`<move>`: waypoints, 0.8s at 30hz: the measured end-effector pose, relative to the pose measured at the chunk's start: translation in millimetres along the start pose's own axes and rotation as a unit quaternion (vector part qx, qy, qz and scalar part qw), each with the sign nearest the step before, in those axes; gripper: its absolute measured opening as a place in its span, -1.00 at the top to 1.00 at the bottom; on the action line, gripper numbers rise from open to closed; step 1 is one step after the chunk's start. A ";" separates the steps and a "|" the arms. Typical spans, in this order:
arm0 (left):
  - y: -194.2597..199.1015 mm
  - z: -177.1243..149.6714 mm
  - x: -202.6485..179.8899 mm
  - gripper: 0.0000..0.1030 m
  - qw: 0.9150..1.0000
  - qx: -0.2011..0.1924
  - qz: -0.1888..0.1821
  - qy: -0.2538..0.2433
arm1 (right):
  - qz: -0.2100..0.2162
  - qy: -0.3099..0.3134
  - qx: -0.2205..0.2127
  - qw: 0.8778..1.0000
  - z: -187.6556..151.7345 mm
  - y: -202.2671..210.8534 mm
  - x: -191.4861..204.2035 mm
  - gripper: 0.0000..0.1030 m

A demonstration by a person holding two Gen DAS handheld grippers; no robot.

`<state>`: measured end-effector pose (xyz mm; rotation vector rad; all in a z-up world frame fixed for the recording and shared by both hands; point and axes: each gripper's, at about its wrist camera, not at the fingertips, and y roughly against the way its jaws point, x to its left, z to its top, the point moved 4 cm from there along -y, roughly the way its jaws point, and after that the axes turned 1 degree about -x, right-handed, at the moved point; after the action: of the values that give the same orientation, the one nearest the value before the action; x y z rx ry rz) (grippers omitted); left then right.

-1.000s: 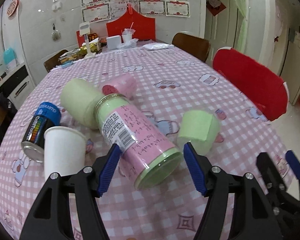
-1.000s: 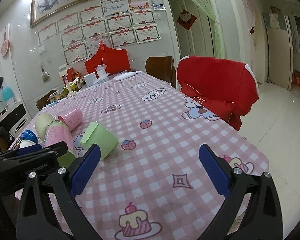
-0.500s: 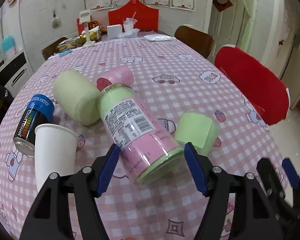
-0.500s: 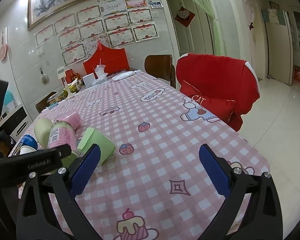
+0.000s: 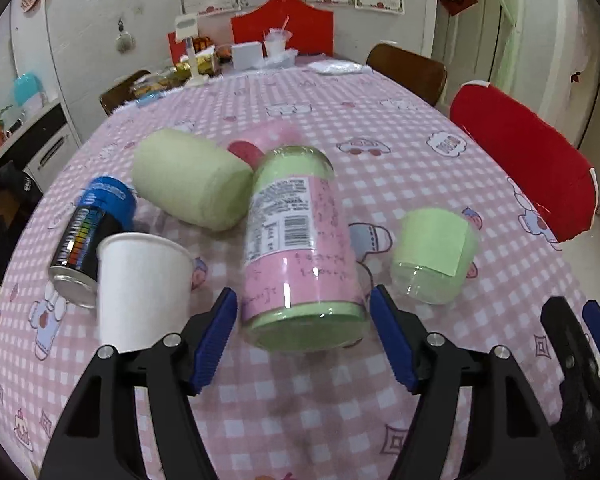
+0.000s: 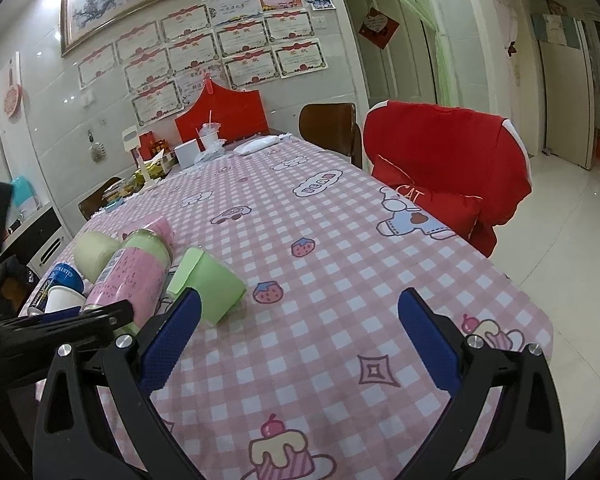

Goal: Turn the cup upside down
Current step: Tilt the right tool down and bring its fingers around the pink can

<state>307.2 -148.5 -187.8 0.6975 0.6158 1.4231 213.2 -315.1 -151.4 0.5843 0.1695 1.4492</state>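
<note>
On the pink checked table [image 5: 400, 128], right in front of the left gripper [image 5: 300, 300]: the tall pink-and-green cup [image 5: 296, 240], lying on its side, green end toward the camera. Has swung round in the last second: angled off to the left before, now lined up almost straight down the middle. Jaws wide apart, blue pads just either side of the near end, no contact to be seen. Reads as the final line-up before a squeeze; nothing gripped yet, nothing flipped yet.

Crowded on the left: white paper cup [image 5: 140, 288] just beside the left pad, blue can [image 5: 92, 232] behind it, pale green roll [image 5: 192, 184] resting against the tall cup's far end, small pink cup [image 5: 276, 140] tucked behind. Worth watching: could nudge the paper cup on closing. Off to the right, a short green cup [image 5: 434, 256], also on its side, apart from the rest.

Over at the right gripper [image 6: 300, 300]: jaws apart as well, holding nothing, hanging above bare cloth, much as a second ago. Looks like a spectator for now.
</note>
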 end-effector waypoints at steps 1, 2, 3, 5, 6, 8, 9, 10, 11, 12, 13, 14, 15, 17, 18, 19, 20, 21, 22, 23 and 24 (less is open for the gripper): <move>-3.3 0.3 -1.5 -0.33 1.000 0.003 0.000 -0.004 | 0.002 0.001 0.002 1.000 -0.7 -0.1 1.6 -0.85; -4.0 0.9 -2.7 -0.33 1.000 0.004 0.004 -0.008 | 0.002 0.002 0.002 1.000 -1.0 -0.3 2.6 -0.85; -3.7 0.8 -3.0 -0.33 1.000 0.005 0.005 -0.010 | 0.003 0.004 0.004 1.000 -1.5 -0.5 4.3 -0.85; -3.1 -1.0 -2.3 -0.33 1.000 0.001 0.004 -0.014 | 0.006 0.008 0.006 1.000 -2.3 -0.5 7.8 -0.85; -2.5 -1.4 -0.7 -0.33 1.000 0.000 0.001 -0.012 | 0.007 0.008 0.007 1.000 -2.2 -0.2 9.1 -0.85; -0.2 -3.0 2.2 -0.33 1.000 0.002 -0.008 -0.008 | 0.010 0.008 0.006 1.000 -2.2 1.4 11.6 -0.85; 0.7 -3.6 2.7 -0.33 1.000 0.003 -0.011 -0.010 | 0.010 0.009 0.007 1.000 -2.1 1.8 13.2 -0.85; 2.2 -4.7 2.9 -0.33 1.000 0.003 -0.015 -0.014 | 0.011 0.010 0.008 1.000 -2.3 2.6 14.7 -0.85; 5.2 -6.5 2.8 -0.33 1.000 0.004 -0.023 -0.018 | 0.012 0.010 0.008 1.000 -2.5 3.5 16.0 -0.85; 7.5 -8.1 2.6 -0.33 0.999 0.004 -0.031 -0.021 | 0.012 0.011 0.009 1.000 -2.6 4.3 17.5 -0.85; 10.2 -10.7 2.5 -0.32 0.999 0.006 -0.040 -0.024 | 0.011 0.014 0.010 1.000 -3.0 5.5 19.4 -0.85; 12.8 -13.5 2.4 -0.32 0.998 0.008 -0.049 -0.026 | 0.010 0.015 0.009 1.000 -3.1 6.8 20.7 -0.85; 17.0 -17.6 4.5 -0.32 0.998 0.009 -0.056 -0.024 | 0.009 0.014 0.008 1.000 -3.5 9.1 20.4 -0.85; 21.7 -23.4 7.9 -0.32 0.997 0.013 -0.067 -0.023 | 0.010 0.014 0.009 1.000 -4.4 13.4 21.4 -0.85; 26.1 -28.3 10.4 -0.32 0.997 0.016 -0.078 -0.023 | 0.013 0.012 0.010 1.000 -5.0 15.7 22.0 -0.85; 30.1 -32.7 12.2 -0.32 0.996 0.018 -0.088 -0.026 | 0.018 0.009 0.012 1.000 -6.1 19.1 23.1 -0.85; 32.8 -36.3 12.9 -0.32 0.995 0.019 -0.093 -0.027 | 0.021 0.010 0.014 1.000 -6.6 21.2 26.0 -0.85; 37.1 -41.4 14.6 -0.32 0.994 0.022 -0.100 -0.026 | 0.024 0.010 0.016 1.000 -8.0 24.1 28.6 -0.85; 41.0 -45.7 15.2 -0.32 0.994 0.022 -0.106 -0.026 | 0.029 0.012 0.018 0.999 -9.6 27.6 32.2 -0.85; 44.9 -49.6 16.0 -0.32 0.993 0.022 -0.111 -0.028 | 0.033 0.013 0.021 0.999 -10.4 30.0 36.6 -0.85; 49.8 -55.7 17.1 -0.32 0.992 0.023 -0.117 -0.032 | 0.039 0.016 0.024 0.999 -11.2 32.8 40.5 -0.85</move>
<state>233.6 -126.9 -186.9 0.6814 0.6584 1.1688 184.8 -272.7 -135.9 0.6130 0.2091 1.5336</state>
